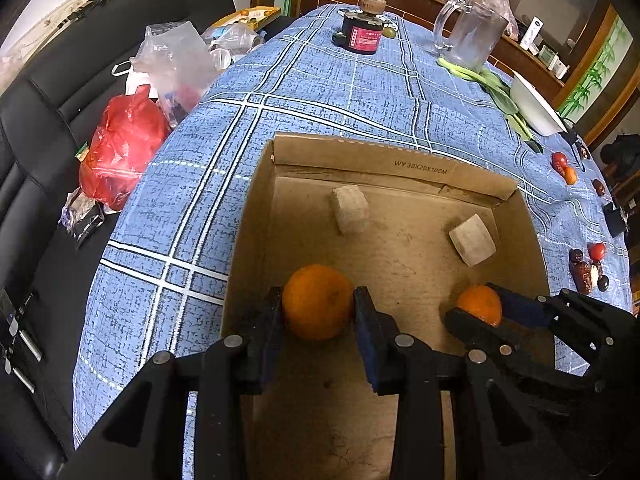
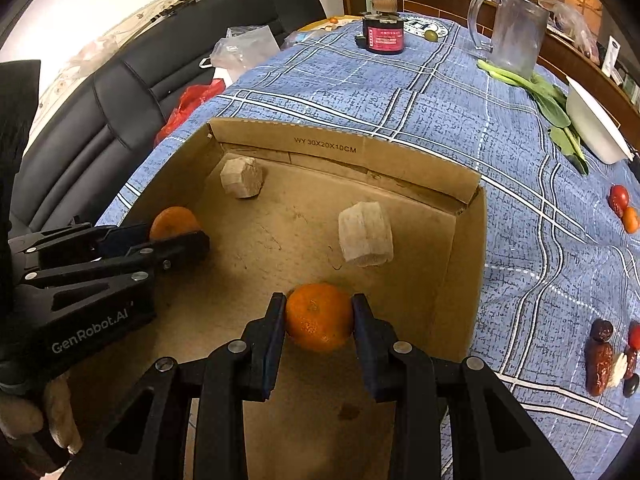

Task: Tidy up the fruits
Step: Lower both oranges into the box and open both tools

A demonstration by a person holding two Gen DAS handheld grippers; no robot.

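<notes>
Both grippers, left gripper (image 1: 318,300) and right gripper (image 2: 319,310), each clamped an orange inside the cardboard box (image 1: 400,164), so the placing step seemed underway, calling next for opening the jaws.

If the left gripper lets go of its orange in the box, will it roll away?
Probably a little. The orange is round, so it could roll once the left gripper opens. The cardboard box has walls that should stop it. The flat floor looks level, so it likely settles quickly.
</notes>
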